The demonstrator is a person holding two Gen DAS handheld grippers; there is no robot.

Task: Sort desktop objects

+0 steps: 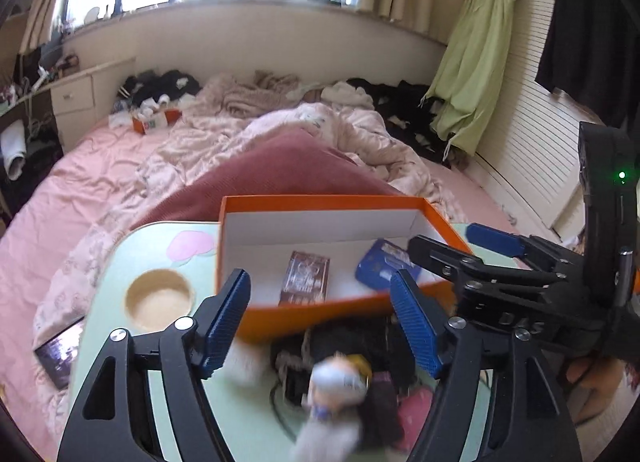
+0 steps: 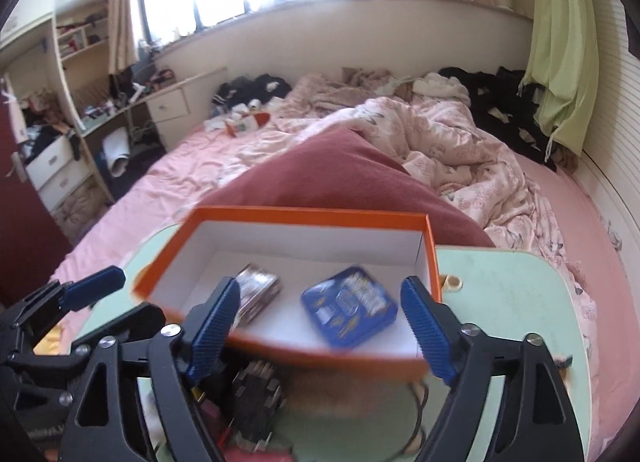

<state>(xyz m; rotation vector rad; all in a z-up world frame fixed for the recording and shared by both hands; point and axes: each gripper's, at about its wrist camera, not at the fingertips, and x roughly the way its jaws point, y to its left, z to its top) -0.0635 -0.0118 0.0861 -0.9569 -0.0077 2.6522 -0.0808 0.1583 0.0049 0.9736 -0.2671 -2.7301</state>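
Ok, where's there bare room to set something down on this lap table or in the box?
In the orange box, white floor is free left of the brown pack and behind the blue tin. The green tabletop right of the box is bare. In front of the box it is crowded with a pile of small items.

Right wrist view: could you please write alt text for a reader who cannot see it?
An open orange box sits on a pale green lap table, holding a blue tin and a dark brown packet. The open, empty right gripper frames it, with the left gripper at lower left. Behind lies an unmade pink bed under a bright window.
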